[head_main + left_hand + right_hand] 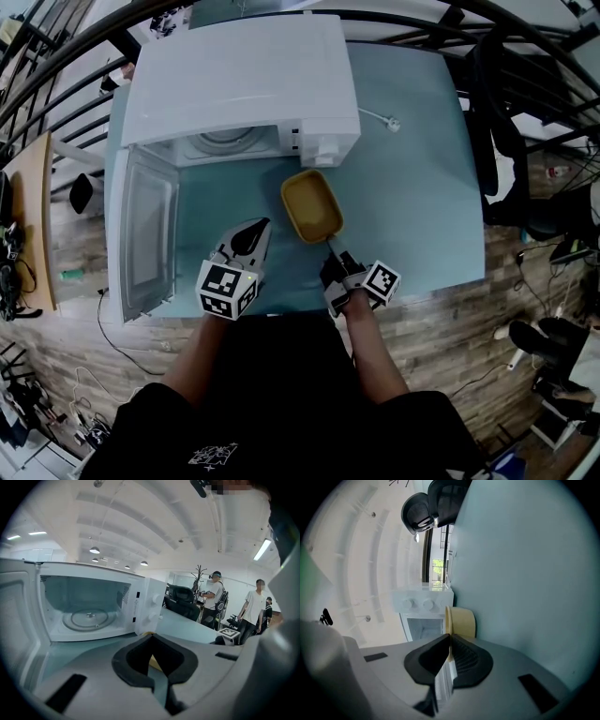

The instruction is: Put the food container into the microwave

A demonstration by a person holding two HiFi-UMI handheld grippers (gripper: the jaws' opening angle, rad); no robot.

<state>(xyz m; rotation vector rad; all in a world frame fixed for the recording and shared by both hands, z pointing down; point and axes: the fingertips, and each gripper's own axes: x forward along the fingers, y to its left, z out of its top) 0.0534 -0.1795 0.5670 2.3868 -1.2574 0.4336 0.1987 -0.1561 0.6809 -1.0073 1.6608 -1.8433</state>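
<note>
- Pale teal surface (412,187) carries a white box-shaped microwave (244,75), with its door (145,234) swung open to the left and its cavity empty.
- We see the shallow yellow rectangular food container (312,204) just in front of the microwave's control panel, not yet inside.
- Our right gripper (330,246) has its fingers pinched on the container's near rim.
- Our left gripper (255,228) has its fingers closed together on nothing.
- We judge this thin, one-sided rim hold risky: the container may tilt, slip free, or snag the cavity's front edge.
</note>
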